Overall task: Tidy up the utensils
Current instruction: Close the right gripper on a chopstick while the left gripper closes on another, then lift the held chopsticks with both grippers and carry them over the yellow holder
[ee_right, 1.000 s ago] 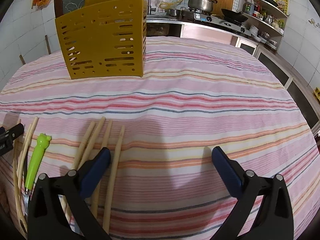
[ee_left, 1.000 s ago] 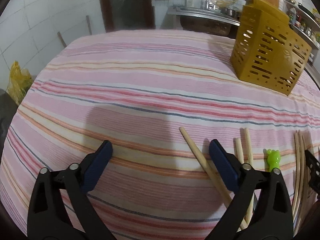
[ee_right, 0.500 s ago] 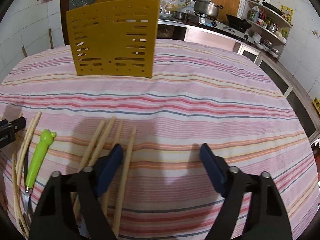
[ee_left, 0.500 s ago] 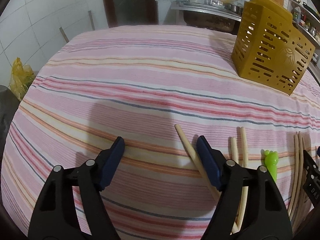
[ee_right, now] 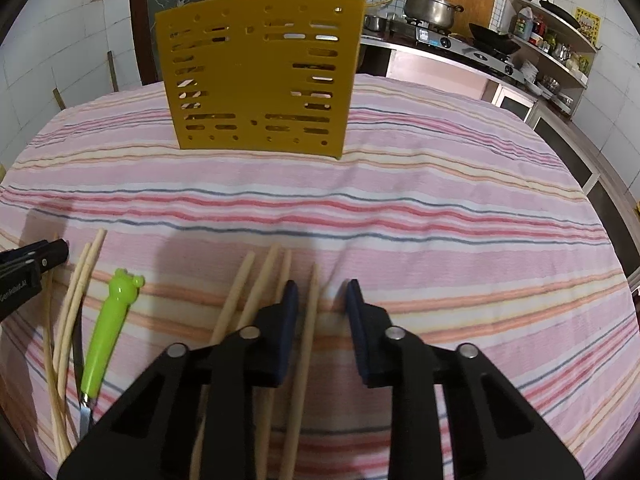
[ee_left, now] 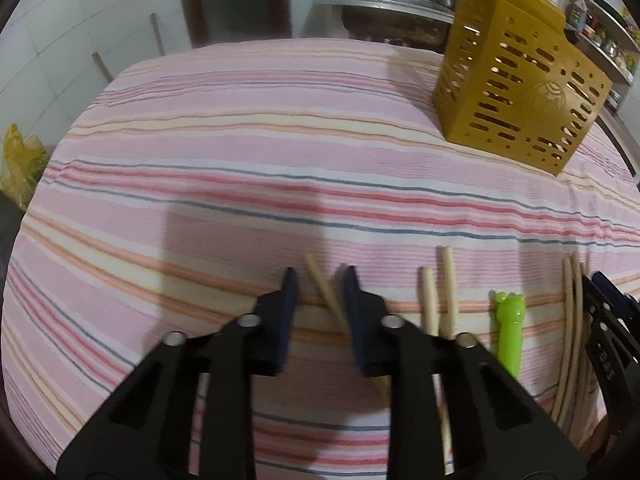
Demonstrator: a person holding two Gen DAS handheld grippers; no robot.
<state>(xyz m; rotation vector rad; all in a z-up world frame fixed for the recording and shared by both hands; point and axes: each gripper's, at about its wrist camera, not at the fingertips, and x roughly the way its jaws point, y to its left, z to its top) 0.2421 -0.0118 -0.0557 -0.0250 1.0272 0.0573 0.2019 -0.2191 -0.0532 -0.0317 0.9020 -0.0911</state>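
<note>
A yellow slotted utensil holder [ee_left: 516, 96] [ee_right: 260, 76] stands upright on the striped tablecloth. Several wooden chopsticks lie near the front edge. My left gripper [ee_left: 320, 284] is narrowly open, its jaws either side of one slanted chopstick [ee_left: 324, 296]. My right gripper [ee_right: 318, 294] is narrowly open around the rightmost chopstick [ee_right: 310, 312]; others [ee_right: 256, 292] lie just left of it. A green frog-handled utensil [ee_left: 508, 332] [ee_right: 110, 324] and thin curved sticks [ee_left: 574, 320] [ee_right: 76, 292] lie between the two grippers.
The pink striped cloth [ee_right: 440, 220] covers a round table. A kitchen counter with a pot [ee_right: 430, 10] and stove stands behind. A yellow bag [ee_left: 18, 164] sits off the left edge. The other gripper's tip shows at the edges [ee_left: 608, 312] [ee_right: 32, 260].
Both grippers have narrowed from wide open to a small gap and moved sideways, each now straddling a chopstick. The holder and utensils lie where they were.
</note>
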